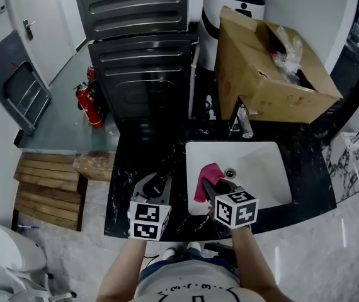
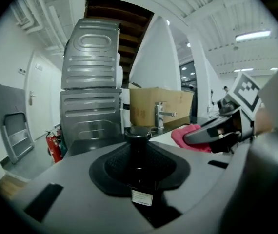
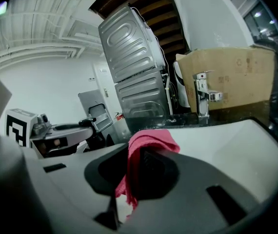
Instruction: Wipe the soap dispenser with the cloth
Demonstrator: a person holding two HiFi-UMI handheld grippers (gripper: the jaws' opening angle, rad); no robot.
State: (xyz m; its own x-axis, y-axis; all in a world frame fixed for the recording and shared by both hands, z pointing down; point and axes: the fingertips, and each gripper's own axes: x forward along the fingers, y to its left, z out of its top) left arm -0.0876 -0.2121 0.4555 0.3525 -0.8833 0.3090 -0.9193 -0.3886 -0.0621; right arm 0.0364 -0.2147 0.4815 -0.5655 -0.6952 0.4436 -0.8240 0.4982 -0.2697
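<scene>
Pink cloth (image 3: 151,140) in right gripper (image 3: 141,173)

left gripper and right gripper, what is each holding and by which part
Left gripper: the dark soap dispenser, by its body below the neck. Right gripper: the pink cloth, by a bunched fold.

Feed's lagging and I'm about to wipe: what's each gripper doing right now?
Left gripper: closed on the soap dispenser.
Right gripper: closed on the pink cloth.
</scene>
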